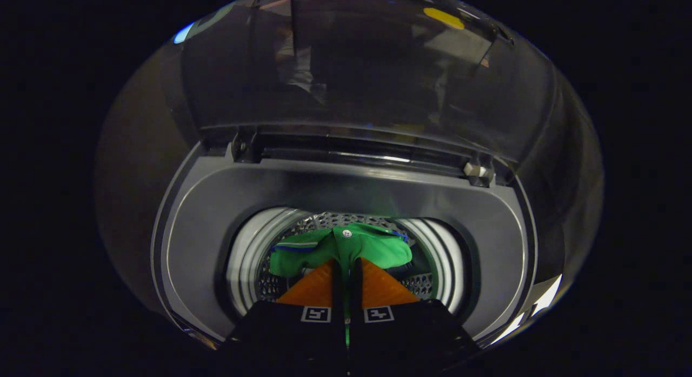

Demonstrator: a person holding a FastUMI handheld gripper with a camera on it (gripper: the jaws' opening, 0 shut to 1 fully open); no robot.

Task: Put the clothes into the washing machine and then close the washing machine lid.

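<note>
Gripper (346, 266): two orange wedge fingers pressed nearly together, pinching fold of green garment (346, 247). One garment, soft knit, blue trim, one white button at 12 o'clock of fingertips, hanging inside drum mouth. Perforated steel drum (427, 282) round, ringed by white ribbed collar. Grey smooth plastic top deck (205, 225) surrounds opening. Dark translucent lid (367, 68) raised upright at 12 o'clock, beyond hinge.

The scene was viewed from a fisheye camera carried on the gripper (346, 263), directed forward along its fingers and down into the washing machine (205, 215). The drum opening (243, 258) was observed at close range, with the raised lid (351, 68) beyond.
</note>
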